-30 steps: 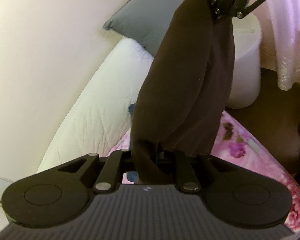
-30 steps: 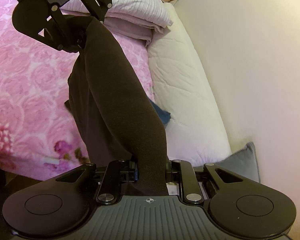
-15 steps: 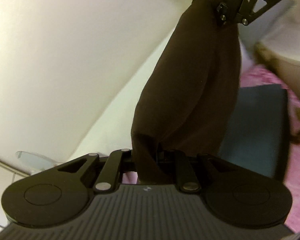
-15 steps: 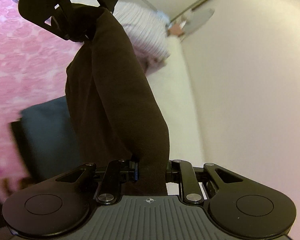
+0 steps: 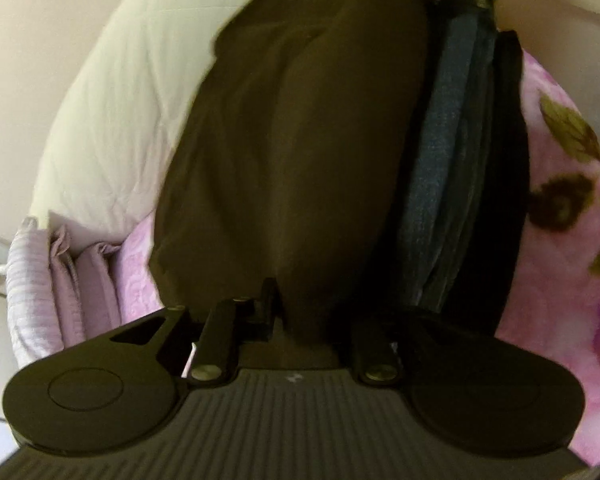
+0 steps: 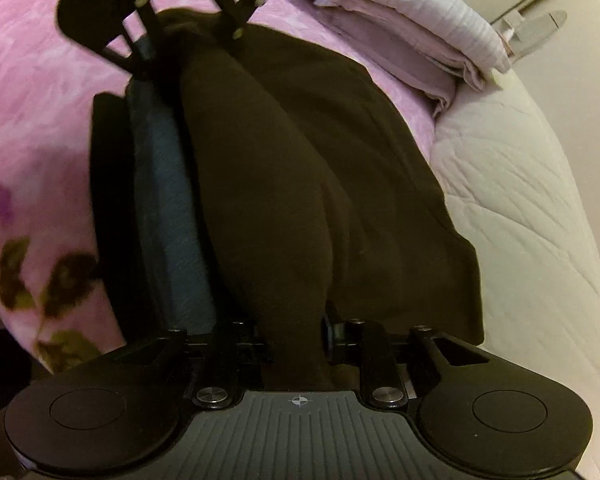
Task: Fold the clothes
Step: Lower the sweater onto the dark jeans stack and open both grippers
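Brown garment [image 5: 284, 152] spans both tools, lying over a blue folded stack [image 5: 444, 168] on the pink floral bedspread [image 5: 560, 240]; left gripper [image 5: 304, 312] and right gripper [image 6: 296, 340] each clench an end. No writing is legible. Only the right view shows the lilac bedding's [image 6: 400, 48] top; white mattress [image 6: 520, 200] edges the garment

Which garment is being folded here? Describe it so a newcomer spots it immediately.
On the pink floral bedspread lies a stack of folded dark clothes. The dark brown garment lies atop it, stretched between the left gripper and right gripper. Its neighbour, the blue folded piece, lies flat beneath, ungripped.
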Motion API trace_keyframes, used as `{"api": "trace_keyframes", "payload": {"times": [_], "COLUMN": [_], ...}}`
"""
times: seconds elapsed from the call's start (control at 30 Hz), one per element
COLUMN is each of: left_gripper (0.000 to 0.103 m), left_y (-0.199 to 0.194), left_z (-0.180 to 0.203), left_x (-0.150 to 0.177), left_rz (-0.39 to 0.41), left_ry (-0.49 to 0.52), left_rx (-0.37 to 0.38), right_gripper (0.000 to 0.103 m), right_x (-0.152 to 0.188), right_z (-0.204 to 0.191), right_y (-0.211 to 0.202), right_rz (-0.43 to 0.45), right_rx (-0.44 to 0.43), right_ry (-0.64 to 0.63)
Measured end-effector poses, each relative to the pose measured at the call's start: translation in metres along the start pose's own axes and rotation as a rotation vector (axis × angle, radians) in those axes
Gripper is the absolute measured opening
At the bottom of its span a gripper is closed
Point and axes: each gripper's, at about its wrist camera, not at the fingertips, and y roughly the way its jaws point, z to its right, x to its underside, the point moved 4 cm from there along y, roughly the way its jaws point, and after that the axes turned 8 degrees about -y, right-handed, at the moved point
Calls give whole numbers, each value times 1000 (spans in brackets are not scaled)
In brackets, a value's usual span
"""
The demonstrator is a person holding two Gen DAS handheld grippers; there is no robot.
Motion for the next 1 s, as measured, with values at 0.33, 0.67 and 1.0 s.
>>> {"api": "trace_keyframes", "payload": {"times": [0.33, 0.67, 1.0], "left_gripper": [15, 8, 17], "left_y": [1, -16, -45], "left_z": [-1, 3, 9], "left_x": [16, 32, 50], "left_rz": [8, 5, -55], "left_ry": [57, 31, -66], "left_rx": [6, -8, -11], "right_gripper": [27, 16, 25], "right_x": [8, 2, 10], "right_z": [3, -10, -18], "right_y": [1, 29, 20], "right_rz": [-52, -105, -152], "right_rx": [-3, -4, -2], "right_ry": [10, -8, -35]}}
